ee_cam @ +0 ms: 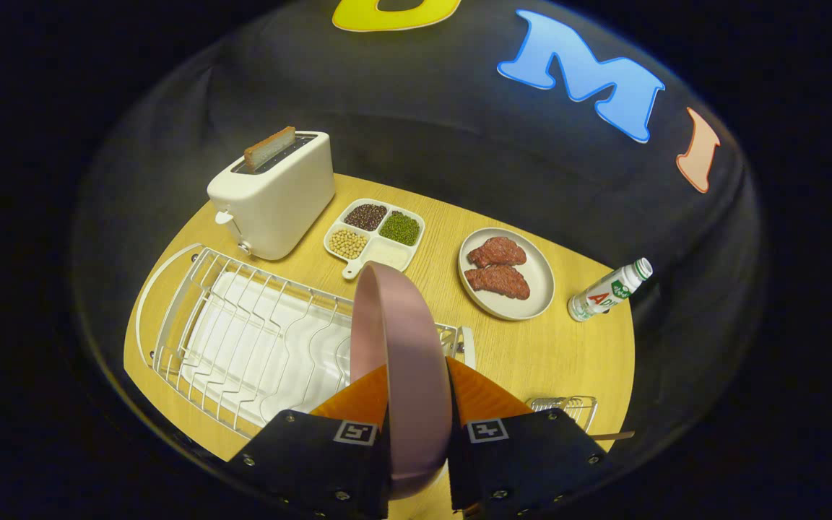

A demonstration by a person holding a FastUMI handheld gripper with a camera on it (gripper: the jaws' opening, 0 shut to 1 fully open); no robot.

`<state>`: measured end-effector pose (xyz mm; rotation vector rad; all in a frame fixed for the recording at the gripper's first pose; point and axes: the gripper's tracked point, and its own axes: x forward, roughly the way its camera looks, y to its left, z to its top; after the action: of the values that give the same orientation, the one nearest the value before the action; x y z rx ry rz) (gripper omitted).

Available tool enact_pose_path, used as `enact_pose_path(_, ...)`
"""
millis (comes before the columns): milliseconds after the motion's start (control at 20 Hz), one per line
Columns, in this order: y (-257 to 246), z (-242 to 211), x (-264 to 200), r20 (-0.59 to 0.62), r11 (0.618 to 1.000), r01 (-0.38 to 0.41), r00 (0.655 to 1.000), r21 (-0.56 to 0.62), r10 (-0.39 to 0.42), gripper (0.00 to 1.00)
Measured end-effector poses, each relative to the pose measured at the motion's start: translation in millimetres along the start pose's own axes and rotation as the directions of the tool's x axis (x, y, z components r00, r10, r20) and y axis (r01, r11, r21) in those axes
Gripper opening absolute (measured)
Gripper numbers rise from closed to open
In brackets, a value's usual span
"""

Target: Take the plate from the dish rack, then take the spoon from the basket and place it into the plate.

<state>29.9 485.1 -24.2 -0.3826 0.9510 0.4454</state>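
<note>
The claw was clamped on the pink plate, held on edge above the dish rack, so the plate step was under way, and next it needed laying flat on the bench toward 3 o'clock.

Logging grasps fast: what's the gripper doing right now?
Gripper: shut on the pink plate, held on edge between both fingers above the dish rack.
</note>
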Motion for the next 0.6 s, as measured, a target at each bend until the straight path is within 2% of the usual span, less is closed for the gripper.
enact_pose_path(150, -13, 12, -16, 0.028, 1.000, 0.021, 0.999, 0.016, -0.021, 0.30)
enact_pose_path(200, -11, 6, -6, 0.021, 1.000, 0.007, 1.000, 0.018, -0.007, 0.30)
enact_pose_path(250, -12, 0, -13, -0.003, 0.999, -0.015, 1.000, 0.035, 0.015, 0.17)
enact_pose_path(450, -21, -11, -17, -0.008, 0.996, -0.045, 0.999, 0.071, 0.046, 0.17)
enact_pose_path(600, -18, -17, -32, -0.001, 0.989, -0.099, 0.995, 0.110, 0.100, 0.17)
